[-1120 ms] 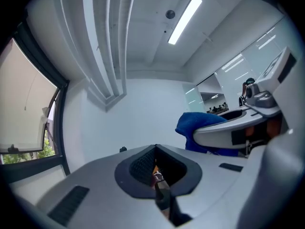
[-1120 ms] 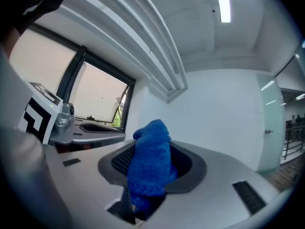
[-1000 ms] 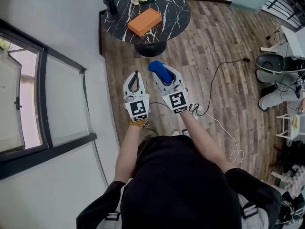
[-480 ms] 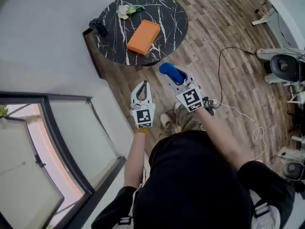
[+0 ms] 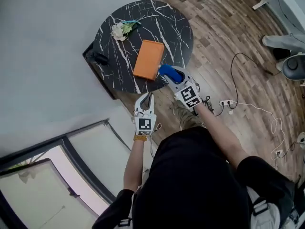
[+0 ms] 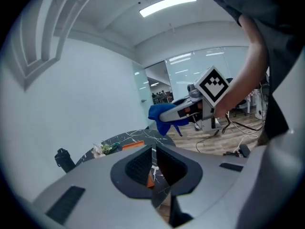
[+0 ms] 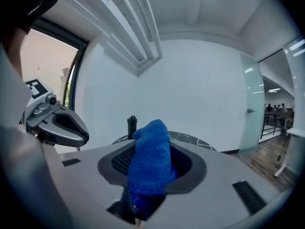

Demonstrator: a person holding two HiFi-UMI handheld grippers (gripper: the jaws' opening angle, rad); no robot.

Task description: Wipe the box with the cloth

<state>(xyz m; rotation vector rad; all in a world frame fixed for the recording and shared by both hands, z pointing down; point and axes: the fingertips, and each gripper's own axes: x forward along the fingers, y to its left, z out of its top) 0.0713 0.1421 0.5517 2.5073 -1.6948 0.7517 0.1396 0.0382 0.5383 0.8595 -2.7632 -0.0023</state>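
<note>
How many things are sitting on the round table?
3: an orange box in the middle, white flowers near the far edge, a black bottle at the left edge. The right hand-held gripper's blue cloth may hide a bit of the table.

Left gripper (image 5: 148, 96) closed, right gripper (image 5: 169, 73) clamped, both held forward.
</note>
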